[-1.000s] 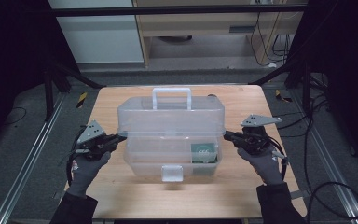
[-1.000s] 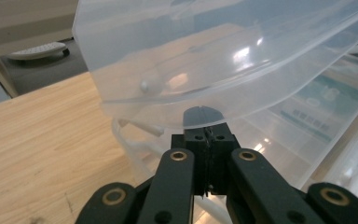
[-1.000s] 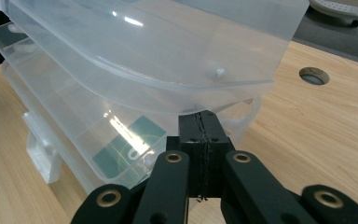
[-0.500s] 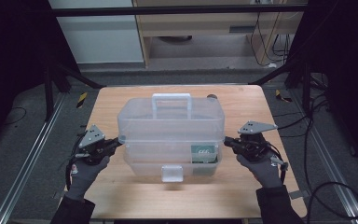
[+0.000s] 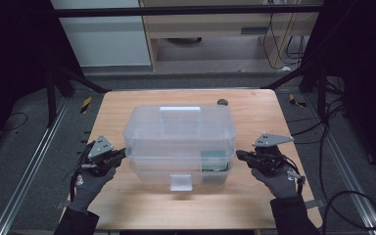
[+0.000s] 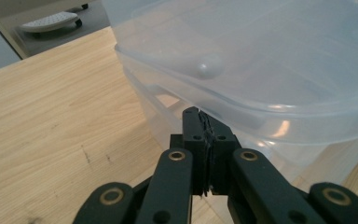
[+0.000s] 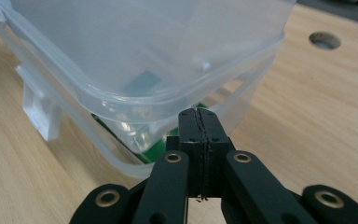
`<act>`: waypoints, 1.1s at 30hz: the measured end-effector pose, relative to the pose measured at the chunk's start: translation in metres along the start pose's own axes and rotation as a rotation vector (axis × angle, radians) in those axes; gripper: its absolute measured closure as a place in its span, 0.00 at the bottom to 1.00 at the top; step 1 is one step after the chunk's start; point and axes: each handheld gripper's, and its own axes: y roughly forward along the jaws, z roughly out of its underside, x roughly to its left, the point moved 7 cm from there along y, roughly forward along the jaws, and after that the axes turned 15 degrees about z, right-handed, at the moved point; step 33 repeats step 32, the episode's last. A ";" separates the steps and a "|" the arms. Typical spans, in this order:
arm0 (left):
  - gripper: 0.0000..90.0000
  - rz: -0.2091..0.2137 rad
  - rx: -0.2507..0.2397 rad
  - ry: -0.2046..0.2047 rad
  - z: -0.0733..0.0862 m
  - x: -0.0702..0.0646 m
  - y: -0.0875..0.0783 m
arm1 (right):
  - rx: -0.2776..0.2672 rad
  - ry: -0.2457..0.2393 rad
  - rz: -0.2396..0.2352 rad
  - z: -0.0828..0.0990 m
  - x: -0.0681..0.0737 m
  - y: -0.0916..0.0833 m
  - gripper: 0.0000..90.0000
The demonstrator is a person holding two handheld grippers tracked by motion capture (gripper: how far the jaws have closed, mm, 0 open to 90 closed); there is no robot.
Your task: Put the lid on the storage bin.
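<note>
Both closed, empty, left gripper (image 5: 120,155) and right gripper (image 5: 241,155) wedge under the box (image 5: 180,132) lid rim, so lift evenly, keeping it level.

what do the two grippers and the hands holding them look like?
Left gripper and right gripper: black, each with two flat-faced jaws on linked arms with brass-ringed pivots, and a grey three-cornered plate on top. A black cable trails from the right one. Both hands wear grey gloves below dark sleeves.
</note>
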 end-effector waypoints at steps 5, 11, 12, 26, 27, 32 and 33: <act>0.98 0.004 0.015 -0.024 0.010 0.007 0.002 | 0.034 -0.012 0.003 0.007 0.002 0.007 1.00; 0.95 -0.120 0.063 -0.060 0.025 0.030 -0.001 | 0.065 0.012 0.048 0.018 -0.010 0.014 0.98; 0.94 -0.135 0.064 -0.074 0.028 0.034 -0.001 | 0.068 0.021 0.059 0.022 -0.014 0.016 0.97; 0.46 -0.279 0.026 -0.200 0.059 0.077 -0.005 | 0.029 0.170 0.312 0.054 -0.079 0.033 0.51; 0.43 -0.282 0.030 -0.200 0.061 0.078 -0.005 | 0.027 0.176 0.325 0.057 -0.083 0.033 0.49; 0.35 -0.289 0.046 -0.211 0.067 0.083 -0.003 | 0.050 0.217 0.354 0.070 -0.097 0.036 0.43; 0.35 -0.289 0.046 -0.211 0.067 0.083 -0.003 | 0.050 0.217 0.354 0.070 -0.097 0.036 0.43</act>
